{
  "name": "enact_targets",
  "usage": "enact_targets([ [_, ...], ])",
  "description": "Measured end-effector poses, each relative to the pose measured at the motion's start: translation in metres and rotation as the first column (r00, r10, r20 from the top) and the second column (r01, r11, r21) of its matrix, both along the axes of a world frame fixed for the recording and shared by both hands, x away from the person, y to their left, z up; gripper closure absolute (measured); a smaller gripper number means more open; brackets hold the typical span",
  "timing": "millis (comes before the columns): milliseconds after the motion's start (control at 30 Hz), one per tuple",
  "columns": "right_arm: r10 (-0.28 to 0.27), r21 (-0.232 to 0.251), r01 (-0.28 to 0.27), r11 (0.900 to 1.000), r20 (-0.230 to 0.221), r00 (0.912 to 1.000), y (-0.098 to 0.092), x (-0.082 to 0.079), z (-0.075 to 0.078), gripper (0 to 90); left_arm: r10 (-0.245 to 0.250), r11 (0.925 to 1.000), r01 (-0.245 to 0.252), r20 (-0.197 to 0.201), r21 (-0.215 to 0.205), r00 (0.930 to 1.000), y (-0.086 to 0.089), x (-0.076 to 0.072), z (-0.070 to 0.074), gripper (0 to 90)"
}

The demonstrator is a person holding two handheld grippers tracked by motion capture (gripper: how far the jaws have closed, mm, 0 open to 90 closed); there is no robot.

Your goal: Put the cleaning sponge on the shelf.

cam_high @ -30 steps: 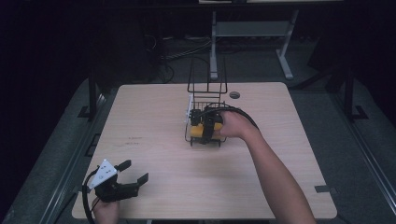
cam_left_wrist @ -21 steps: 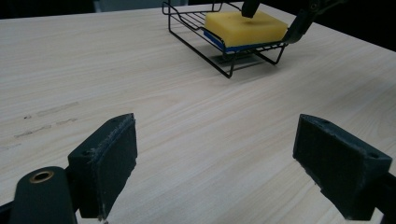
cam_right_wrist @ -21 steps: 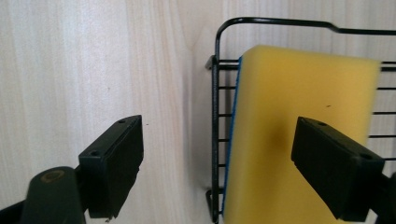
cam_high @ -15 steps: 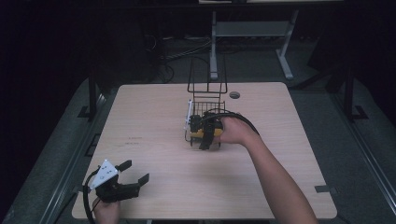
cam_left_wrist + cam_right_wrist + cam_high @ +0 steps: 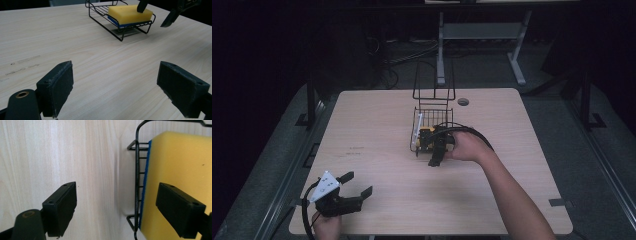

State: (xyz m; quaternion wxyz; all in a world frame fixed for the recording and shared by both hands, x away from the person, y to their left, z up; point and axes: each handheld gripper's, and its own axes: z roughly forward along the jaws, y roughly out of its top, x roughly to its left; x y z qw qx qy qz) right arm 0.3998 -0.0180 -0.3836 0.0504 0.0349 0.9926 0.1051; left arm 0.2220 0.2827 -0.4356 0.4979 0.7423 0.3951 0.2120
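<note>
- Yellow sponge [image 5: 180,182] with a blue underside lies flat in the black wire basket [image 5: 120,23].
- Right gripper [image 5: 125,207] gapes wide, holding nothing, one jaw over the sponge.
- Left gripper [image 5: 354,184] rests open, empty.

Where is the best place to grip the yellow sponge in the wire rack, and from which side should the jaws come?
Probably from above, across the short width of the sponge. It lies flat in the rack with its yellow face up and well above the wires, so its upper edges are free, while the rails would block low side approaches. The right gripper already hangs open over its near edge, one jaw above the sponge, one above the table.
</note>
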Motion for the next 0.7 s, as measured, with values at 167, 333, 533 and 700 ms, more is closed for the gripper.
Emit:
enact_targets([
  [167, 0.008, 0.004, -0.008, 1.0, 0.004, 1.0, 0.0, -0.005, 0.003, 16.9, 0.006, 1.0, -0.006, -0.004, -0.003, 1.0, 0.0, 0.0, 0.0, 12.9],
  [333, 0.014, 0.009, -0.014, 1.0, 0.006, 0.9999, 0.002, -0.011, 0.005, 16.9, 0.006, 1.0, -0.006, 0.0, 0.0, 1.0, 0.001, 0.0, 0.0, 13.0],
  [533, 0.008, 0.018, -0.008, 1.0, 0.004, 1.0, -0.003, -0.016, 0.002, 16.9, 0.002, 1.0, -0.002, 0.002, 0.004, 1.0, -0.001, 0.0, 0.0, 12.9],
  [700, 0.009, 0.023, -0.009, 1.0, 0.007, 0.9999, -0.009, -0.021, -0.002, 16.9, -0.005, 1.0, 0.005, -0.003, 0.008, 1.0, -0.002, 0.001, 0.0, 13.0],
])
